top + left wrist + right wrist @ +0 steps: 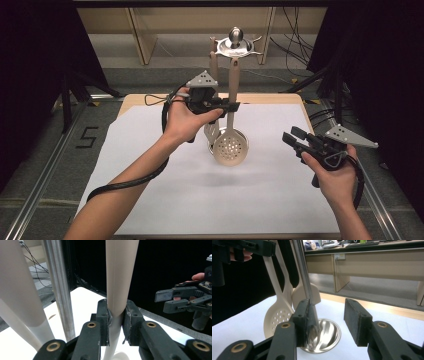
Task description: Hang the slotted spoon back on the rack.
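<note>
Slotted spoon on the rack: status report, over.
Left gripper shut on slotted spoon handle, spoon hanging from rack. Right gripper open, holding nothing, off to the side. Second utensil hangs close beside; rack pole near.

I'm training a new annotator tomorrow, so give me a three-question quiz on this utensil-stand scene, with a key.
1. True or false: the left gripper is clamped on the handle of the slotted spoon.
2. How do the right gripper's jaws stand? A) shut on the metal pole B) open, holding nothing C) shut on a spatula
3. In the right gripper view, what stands at the foot of the metal pole, on the white table cover?

Key
1. True: in the left gripper view both pads press on the beige handle.
2. B: the jaws stand apart with nothing between them.
3. A round, shiny metal base.
</note>
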{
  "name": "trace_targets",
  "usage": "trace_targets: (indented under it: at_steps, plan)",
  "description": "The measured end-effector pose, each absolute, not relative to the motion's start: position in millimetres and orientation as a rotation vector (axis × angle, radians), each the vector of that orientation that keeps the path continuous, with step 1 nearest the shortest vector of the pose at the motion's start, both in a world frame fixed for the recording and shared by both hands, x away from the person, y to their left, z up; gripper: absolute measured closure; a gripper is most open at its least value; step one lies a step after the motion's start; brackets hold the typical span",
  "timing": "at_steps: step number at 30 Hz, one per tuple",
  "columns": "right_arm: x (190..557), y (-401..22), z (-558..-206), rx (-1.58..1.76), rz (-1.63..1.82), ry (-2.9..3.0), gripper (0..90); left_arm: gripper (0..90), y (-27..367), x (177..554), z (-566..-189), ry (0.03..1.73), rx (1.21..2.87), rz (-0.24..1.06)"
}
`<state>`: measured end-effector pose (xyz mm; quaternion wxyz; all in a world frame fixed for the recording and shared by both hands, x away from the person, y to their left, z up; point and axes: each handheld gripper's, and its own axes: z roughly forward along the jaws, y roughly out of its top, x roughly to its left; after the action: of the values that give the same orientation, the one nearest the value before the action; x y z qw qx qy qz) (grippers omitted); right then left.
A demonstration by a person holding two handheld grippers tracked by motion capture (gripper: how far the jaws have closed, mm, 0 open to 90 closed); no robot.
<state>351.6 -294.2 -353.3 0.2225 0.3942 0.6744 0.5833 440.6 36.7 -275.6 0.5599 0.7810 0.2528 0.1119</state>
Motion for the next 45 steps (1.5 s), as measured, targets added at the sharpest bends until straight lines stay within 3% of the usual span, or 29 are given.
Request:
trace_targets:
  at_steps: [26, 34, 45]
  plan:
    - [350.1, -290.6, -355.1, 1.106, 1.617, 1.872, 57.2, 74.0, 38.7, 448.2, -281.4, 0.634, 1.82, 0.215]
    - [350.5, -293.5, -355.3, 1.089, 1.599, 1.869, 56.8, 55.2, 57.9, 430.2, -289.6, 0.609, 1.805, 0.33]
    - [349.0, -299.6, -356.5, 1.114, 1.565, 1.861, 55.1, 40.8, 138.4, 389.7, -328.6, 0.678, 1.774, 0.454]
